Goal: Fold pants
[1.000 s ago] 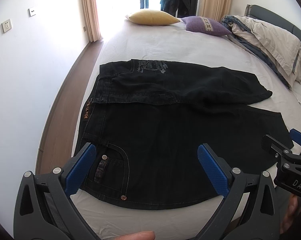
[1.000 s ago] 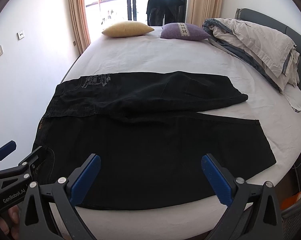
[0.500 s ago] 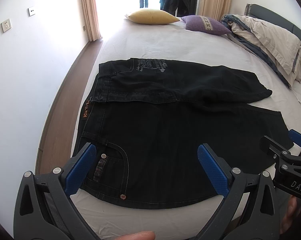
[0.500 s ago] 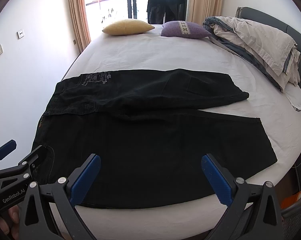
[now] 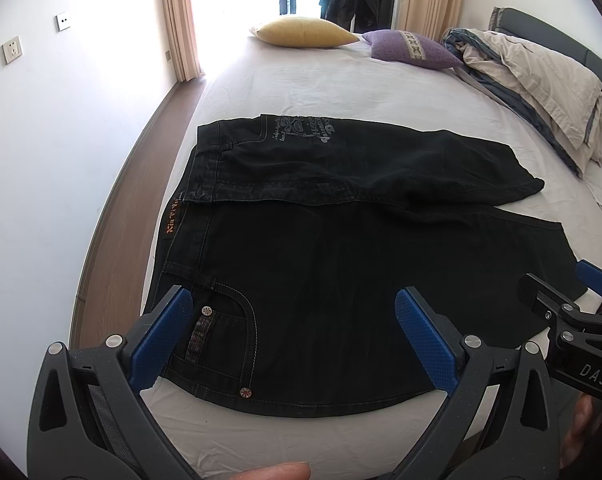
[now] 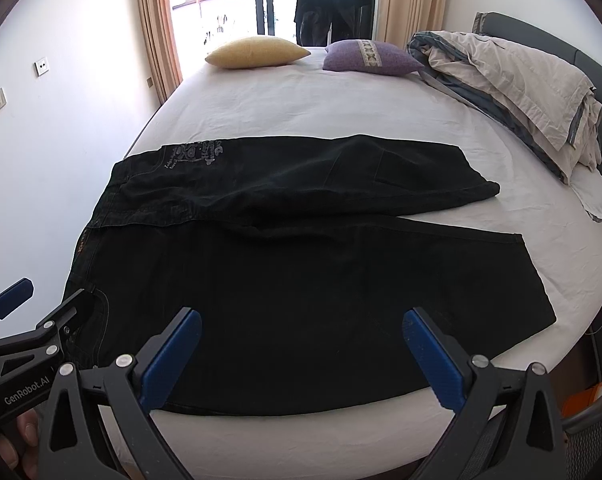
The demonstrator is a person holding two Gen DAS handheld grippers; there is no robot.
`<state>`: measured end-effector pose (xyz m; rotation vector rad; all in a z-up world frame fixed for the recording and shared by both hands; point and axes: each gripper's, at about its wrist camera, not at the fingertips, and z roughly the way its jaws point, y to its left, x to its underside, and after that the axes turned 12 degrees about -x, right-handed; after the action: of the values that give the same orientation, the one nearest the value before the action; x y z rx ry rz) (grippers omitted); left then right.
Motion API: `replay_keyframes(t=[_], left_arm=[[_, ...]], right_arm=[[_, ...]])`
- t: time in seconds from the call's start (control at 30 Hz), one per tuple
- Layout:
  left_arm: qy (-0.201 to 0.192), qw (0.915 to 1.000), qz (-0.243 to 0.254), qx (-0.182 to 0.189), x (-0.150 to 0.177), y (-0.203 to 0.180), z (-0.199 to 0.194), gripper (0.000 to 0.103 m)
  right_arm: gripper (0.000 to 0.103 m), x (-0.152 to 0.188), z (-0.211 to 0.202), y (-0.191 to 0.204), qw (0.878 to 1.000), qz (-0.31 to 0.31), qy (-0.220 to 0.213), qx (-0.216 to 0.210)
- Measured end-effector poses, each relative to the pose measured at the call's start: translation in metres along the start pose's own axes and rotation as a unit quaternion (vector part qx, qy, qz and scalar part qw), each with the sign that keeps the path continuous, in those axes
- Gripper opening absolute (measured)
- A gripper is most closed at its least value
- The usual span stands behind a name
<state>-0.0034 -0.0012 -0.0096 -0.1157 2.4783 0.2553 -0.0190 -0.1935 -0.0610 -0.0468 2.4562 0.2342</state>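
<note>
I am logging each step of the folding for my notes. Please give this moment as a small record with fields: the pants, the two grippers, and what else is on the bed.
pants: black pants, spread flat on the bed, waist to the left, far leg partly folded over
left gripper: left gripper open, above the waist pocket, holding nothing
right gripper: right gripper open, above the near leg, holding nothing
other items: yellow pillow, purple pillow, bundled bedding at the right side
fold state: not finished

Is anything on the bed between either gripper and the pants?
Nothing visible. The left gripper and right gripper are both open over the near edge of the black pants, with no object between. The pillows and the bedding pile lie beyond the pants.
</note>
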Motion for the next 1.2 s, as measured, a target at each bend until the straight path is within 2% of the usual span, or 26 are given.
replay_keyframes(t=[0.6,0.73,0.83,0.9,0.97,1.07,1.13,1.2], left_arm=[[0.007,0.9999,0.007,0.002,0.004,-0.002,0.008,0.103],[0.008,0.9995,0.003,0.032,-0.005,0.004,0.018,0.103],[0.011,0.9977,0.025,0.062,-0.029,0.007,0.04,0.103],[0.008,0.9969,0.048,0.061,-0.051,0.008,0.058,0.103],[-0.013,0.9949,0.084,0.053,-0.077,0.009,0.076,0.103],[-0.027,0.9889,0.143,0.03,-0.121,0.008,0.109,0.103],[-0.029,0.986,0.163,0.019,-0.154,0.011,0.134,0.103],[-0.024,0.9816,0.188,0.021,-0.187,0.014,0.161,0.103]], right_arm=[[0.103,0.002,0.006,-0.003,1.0,0.004,0.016,-0.005],[0.103,-0.002,0.014,-0.012,1.0,0.008,0.024,-0.014],[0.103,-0.009,0.02,-0.026,0.999,0.014,0.024,-0.046],[0.103,-0.017,0.024,-0.036,0.997,0.01,0.022,-0.078],[0.101,-0.029,0.029,-0.043,0.994,-0.012,0.017,-0.104],[0.092,-0.051,0.038,-0.056,0.991,-0.041,0.012,-0.129],[0.087,-0.066,0.048,-0.066,0.989,-0.051,0.014,-0.14],[0.08,-0.08,0.059,-0.076,0.987,-0.058,0.017,-0.15]])
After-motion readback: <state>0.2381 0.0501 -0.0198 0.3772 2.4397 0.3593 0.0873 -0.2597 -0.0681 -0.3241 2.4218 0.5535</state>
